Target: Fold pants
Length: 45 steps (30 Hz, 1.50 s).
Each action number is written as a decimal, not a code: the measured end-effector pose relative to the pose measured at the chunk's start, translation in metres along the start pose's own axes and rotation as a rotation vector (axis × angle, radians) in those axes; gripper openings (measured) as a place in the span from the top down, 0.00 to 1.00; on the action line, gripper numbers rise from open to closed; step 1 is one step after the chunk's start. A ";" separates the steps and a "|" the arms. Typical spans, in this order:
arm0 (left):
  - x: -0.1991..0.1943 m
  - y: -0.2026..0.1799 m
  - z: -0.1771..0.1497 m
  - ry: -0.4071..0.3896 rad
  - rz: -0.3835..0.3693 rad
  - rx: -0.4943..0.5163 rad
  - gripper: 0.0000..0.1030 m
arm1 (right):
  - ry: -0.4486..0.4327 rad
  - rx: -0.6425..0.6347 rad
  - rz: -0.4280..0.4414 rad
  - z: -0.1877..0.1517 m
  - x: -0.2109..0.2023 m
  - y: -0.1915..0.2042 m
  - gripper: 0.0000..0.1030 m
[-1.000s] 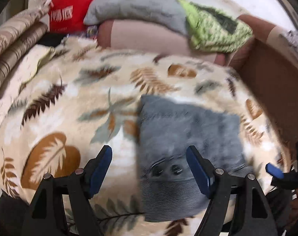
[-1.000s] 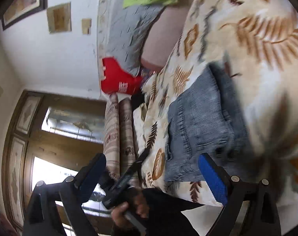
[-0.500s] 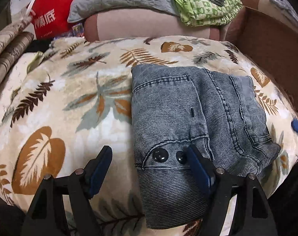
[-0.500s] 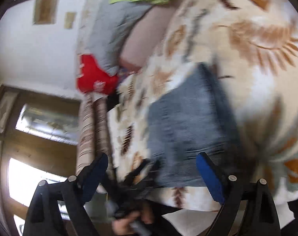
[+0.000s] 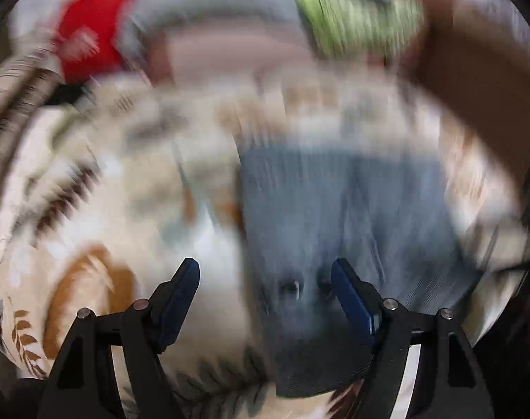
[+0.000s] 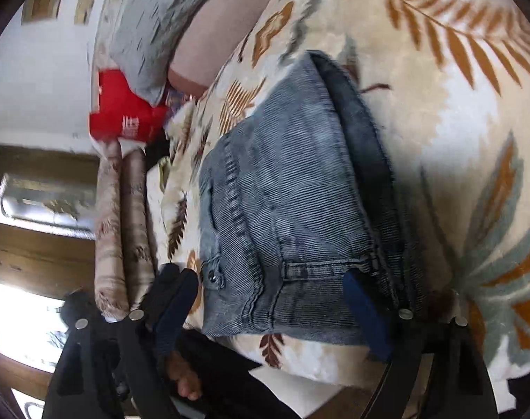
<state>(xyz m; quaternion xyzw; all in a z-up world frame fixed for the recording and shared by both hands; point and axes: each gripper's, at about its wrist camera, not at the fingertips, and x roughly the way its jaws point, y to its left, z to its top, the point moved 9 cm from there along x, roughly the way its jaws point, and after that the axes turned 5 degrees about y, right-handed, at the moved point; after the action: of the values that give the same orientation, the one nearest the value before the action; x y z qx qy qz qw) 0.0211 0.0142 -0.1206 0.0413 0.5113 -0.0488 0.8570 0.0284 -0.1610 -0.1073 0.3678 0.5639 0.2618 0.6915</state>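
The grey-blue jeans [image 6: 292, 216] lie folded into a compact rectangle on the leaf-print blanket [image 6: 439, 111]. In the right wrist view the waistband and a belt loop face my right gripper [image 6: 271, 293], which is open and empty just at the near edge of the stack. In the left wrist view, which is heavily blurred, the jeans [image 5: 334, 230] lie ahead and to the right. My left gripper [image 5: 265, 286] is open and empty above their near left corner, where two dark buttons show.
A grey pillow [image 6: 153, 28], a red bag [image 6: 125, 111] and a green cloth [image 5: 355, 10] lie at the head of the bed. Rolled patterned bedding [image 6: 121, 230] lies along the bed's side. A brown headboard panel [image 5: 485, 80] stands on the right.
Both cameras keep swinging; the left view has blurred and pulled back a little from the jeans. The right gripper has come closer to the waistband. The jeans stay folded in place.
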 end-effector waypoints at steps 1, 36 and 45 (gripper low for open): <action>0.002 -0.001 -0.003 -0.038 0.006 -0.005 0.22 | -0.008 -0.024 0.006 0.005 -0.004 0.012 0.15; -0.012 -0.004 -0.011 -0.044 -0.094 -0.060 0.21 | 0.026 -0.120 -0.042 -0.017 0.011 -0.003 0.14; -0.001 -0.005 -0.016 -0.055 -0.115 -0.055 0.18 | 0.031 -0.243 -0.162 0.020 -0.015 0.058 0.14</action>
<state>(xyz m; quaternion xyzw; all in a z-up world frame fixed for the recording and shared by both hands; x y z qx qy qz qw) 0.0056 0.0108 -0.1278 -0.0132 0.4901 -0.0848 0.8674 0.0479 -0.1427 -0.0504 0.2307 0.5665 0.2770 0.7411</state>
